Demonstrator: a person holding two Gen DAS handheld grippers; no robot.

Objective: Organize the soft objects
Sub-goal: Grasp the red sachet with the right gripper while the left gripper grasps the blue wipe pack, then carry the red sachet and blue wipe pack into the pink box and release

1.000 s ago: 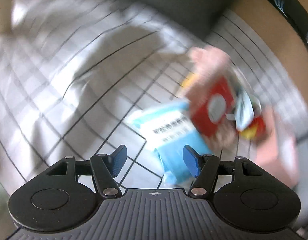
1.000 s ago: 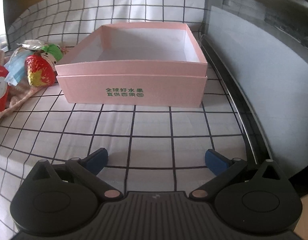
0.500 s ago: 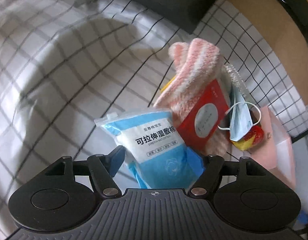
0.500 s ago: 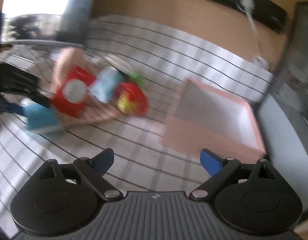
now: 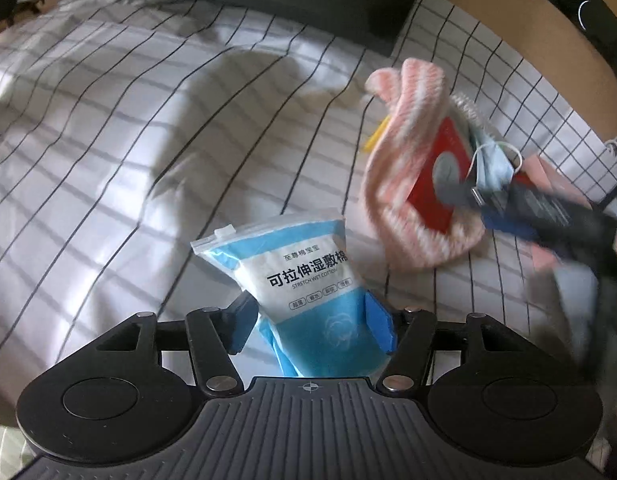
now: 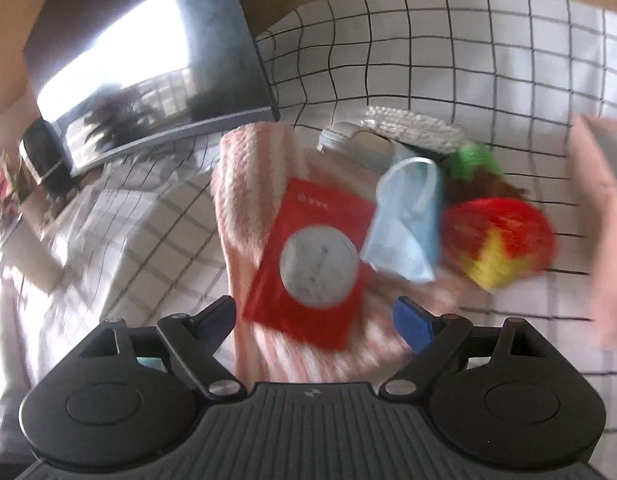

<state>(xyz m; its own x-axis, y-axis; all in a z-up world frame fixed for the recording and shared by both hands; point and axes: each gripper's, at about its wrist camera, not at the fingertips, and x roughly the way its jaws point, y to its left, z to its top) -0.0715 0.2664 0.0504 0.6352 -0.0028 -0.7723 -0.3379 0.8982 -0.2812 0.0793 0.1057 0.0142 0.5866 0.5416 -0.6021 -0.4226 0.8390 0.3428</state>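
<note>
One glossy blue pouch (image 5: 308,280) beside fuzzy pink striped sock (image 5: 404,184).

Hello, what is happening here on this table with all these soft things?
A person works with two hand-held grippers. The left gripper is closing around a blue-and-white cotton pad bag on the checked cloth. The right gripper is closing too, nothing gripped, and points at a red packet lying on a pink striped towel, beside a blue face mask.
</note>
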